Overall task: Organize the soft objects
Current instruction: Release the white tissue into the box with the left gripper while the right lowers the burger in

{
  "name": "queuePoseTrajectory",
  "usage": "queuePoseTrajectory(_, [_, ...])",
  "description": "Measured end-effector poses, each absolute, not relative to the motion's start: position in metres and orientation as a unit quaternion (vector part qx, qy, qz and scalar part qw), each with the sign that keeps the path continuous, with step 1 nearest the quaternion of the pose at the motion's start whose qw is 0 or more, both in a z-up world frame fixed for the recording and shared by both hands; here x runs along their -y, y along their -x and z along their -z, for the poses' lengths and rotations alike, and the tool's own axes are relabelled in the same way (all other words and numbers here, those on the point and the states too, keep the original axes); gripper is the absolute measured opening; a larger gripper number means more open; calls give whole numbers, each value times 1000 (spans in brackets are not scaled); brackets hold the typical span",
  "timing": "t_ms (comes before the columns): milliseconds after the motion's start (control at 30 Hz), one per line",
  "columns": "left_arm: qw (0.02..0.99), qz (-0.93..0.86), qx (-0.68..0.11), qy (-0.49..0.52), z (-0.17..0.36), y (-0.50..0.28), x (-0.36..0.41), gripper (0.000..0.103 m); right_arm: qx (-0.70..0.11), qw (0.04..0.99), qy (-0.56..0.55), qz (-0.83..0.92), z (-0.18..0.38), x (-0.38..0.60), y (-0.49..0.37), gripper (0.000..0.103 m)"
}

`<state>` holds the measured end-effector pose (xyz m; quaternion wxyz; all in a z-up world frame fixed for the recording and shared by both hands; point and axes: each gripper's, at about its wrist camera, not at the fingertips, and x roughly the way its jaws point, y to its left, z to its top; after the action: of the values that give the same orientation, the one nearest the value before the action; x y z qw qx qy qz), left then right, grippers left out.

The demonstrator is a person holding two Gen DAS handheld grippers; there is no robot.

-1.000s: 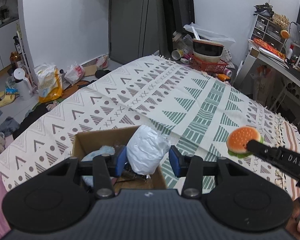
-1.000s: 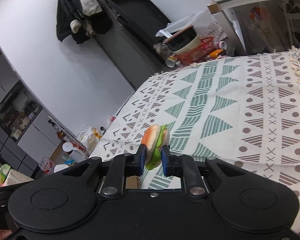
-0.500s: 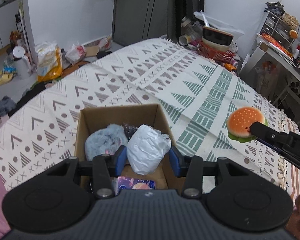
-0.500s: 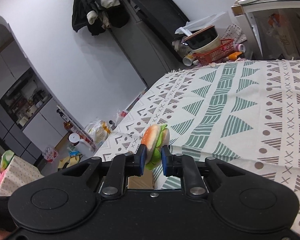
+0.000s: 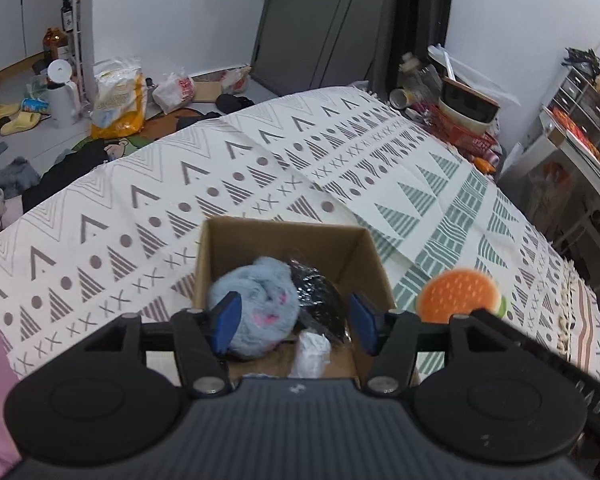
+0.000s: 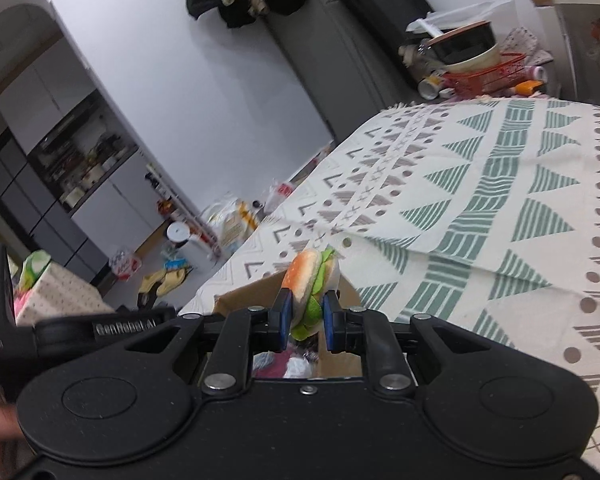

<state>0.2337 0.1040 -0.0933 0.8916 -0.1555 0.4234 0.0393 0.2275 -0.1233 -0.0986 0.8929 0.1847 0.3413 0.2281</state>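
Fingers of the left gripper [image 5: 294, 322] are spread wide over the box [image 5: 364, 256], nothing held between them. Inside the box, a white bag [image 5: 312, 352] is seen nearest at 6 o'clock, a blue plush [image 5: 260, 300] at 10 o'clock and a black bag [image 5: 320, 300] at 1 o'clock. The burger [image 5: 456, 294] is pinched edgewise by the right gripper [image 6: 304, 322], closed on it, just beside the box at 3 o'clock. Beyond, the patterned cloth [image 5: 260, 176] is spread over the table.
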Motion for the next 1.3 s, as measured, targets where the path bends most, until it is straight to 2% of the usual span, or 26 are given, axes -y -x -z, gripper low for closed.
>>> queuePoseTrajectory(100, [892, -43, -423, 154, 91, -231, -110, 58, -350, 892, -169, -230, 100, 116, -225, 18])
queuePoseTrajectory(200, [892, -43, -423, 153, 88, -230, -113, 58, -363, 889, -160, -230, 100, 110, -225, 31])
queuePoseTrajectory(233, [892, -43, -423, 152, 86, -229, -114, 58, -361, 889, -162, -229, 99, 111, -224, 32])
queuePoseTrajectory(700, [900, -35, -421, 108, 48, -215, -110, 67, -332, 902, -181, -209, 84, 155, -217, 32])
queuePoseTrajectory(833, [903, -45, -414, 107, 46, -209, -115, 72, -361, 893, -194, -185, 106, 161, -232, 32])
queuePoseTrajectory(933, [901, -58, -416, 111, 49, -204, -121, 73, -392, 885, -199, -155, 131, 159, -243, 38])
queuePoseTrajectory(1067, [898, -78, -417, 117, 54, -200, -130, 75, -418, 869, -219, -150, 151, 157, -253, 53])
queuePoseTrajectory(1167, [896, -93, -417, 118, 57, -198, -136, 80, -431, 864, -217, -142, 163, 152, -258, 53])
queuePoseTrajectory(1300, [891, -106, -425, 121, 63, -198, -143, 81, -454, 855, -218, -123, 183, 148, -265, 53])
